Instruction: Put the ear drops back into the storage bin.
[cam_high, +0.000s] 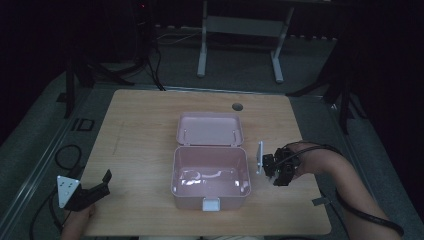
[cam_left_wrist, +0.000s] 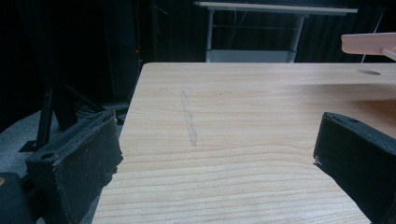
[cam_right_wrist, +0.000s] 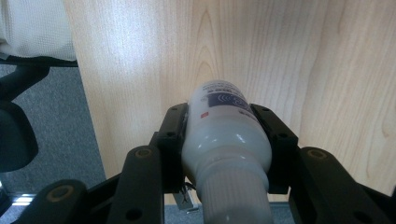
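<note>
Right gripper (cam_right_wrist: 219, 135) clamped on white bottle (cam_right_wrist: 224, 140), fingers (cam_right_wrist: 172, 135) pressing both its sides, above bare desk (cam_right_wrist: 140, 60). Left gripper (cam_left_wrist: 215, 154) low over desk, fingers (cam_left_wrist: 79, 158) wide apart, nothing between. Open pink box (cam_high: 210, 172) sits between both grippers.

We're in a dim lab or recording studio: wooden table (cam_high: 150, 125) on grey carpet, black tripod stands (cam_high: 75, 75) at ten and two o'clock, cables (cam_high: 65, 155) trailing, white desk frame (cam_high: 240, 30) at twelve.
</note>
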